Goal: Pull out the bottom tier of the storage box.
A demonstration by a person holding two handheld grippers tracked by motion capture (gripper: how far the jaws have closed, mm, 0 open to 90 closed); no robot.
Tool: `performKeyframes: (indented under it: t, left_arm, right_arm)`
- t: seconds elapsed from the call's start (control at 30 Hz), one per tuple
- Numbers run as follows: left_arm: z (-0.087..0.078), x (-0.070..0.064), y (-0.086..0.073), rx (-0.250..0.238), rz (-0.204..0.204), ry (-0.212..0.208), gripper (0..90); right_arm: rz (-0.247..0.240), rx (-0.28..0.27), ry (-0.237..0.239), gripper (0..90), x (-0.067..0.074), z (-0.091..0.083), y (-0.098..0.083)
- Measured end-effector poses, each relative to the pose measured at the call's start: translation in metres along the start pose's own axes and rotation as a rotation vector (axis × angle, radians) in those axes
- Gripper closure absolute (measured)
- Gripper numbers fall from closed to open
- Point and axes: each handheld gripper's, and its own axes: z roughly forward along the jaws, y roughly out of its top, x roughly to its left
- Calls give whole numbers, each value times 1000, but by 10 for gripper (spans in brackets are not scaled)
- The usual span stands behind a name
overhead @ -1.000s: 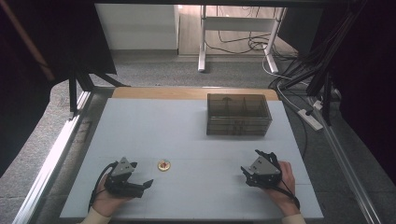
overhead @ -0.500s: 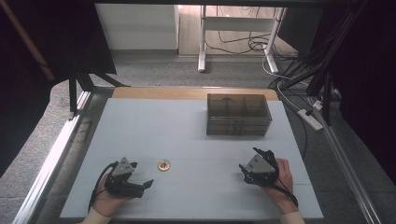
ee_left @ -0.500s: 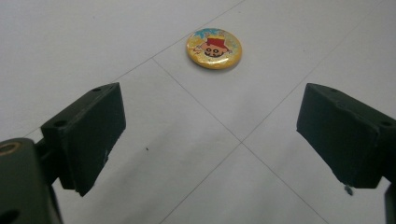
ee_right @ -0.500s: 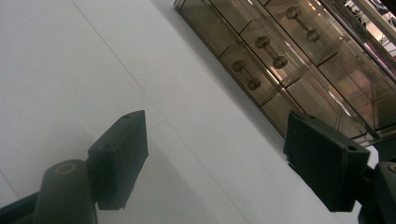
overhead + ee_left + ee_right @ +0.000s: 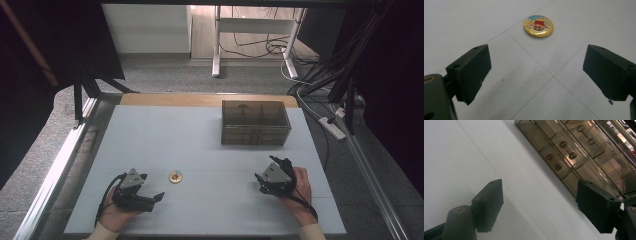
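Note:
A small round yellow badge (image 5: 175,176) with a red-hatted cartoon face lies flat on the white table. In the left gripper view the badge (image 5: 538,25) sits just ahead of the jaws and apart from them. My left gripper (image 5: 153,188) rests low at the front left, pointing right toward the badge, open and empty (image 5: 537,58). My right gripper (image 5: 266,168) is at the front right, open with nothing between its jaws (image 5: 541,195). It points at a smoky transparent drawer box (image 5: 255,122), whose small drawers with knob handles (image 5: 560,155) are closed.
The white table (image 5: 210,150) has a wooden strip along its far edge and metal rails on both sides. Cables and a power strip (image 5: 332,127) lie on the floor to the right. A cable trails from each gripper.
The right gripper has edged slightly to the left. The left gripper, the badge and the drawer box have not moved.

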Motion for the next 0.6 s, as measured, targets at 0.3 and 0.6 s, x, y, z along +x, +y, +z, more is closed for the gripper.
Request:
performKeyframes:
  t: [0.3,0.6]
  left_arm:
    - [1,0,0,3,5,0,81]
    - [0,0,0,4,6,1,82]
  right_arm:
    - [-4,14,-7,230,-2,6,0]
    - [-25,19,-19,231,-3,11,2]
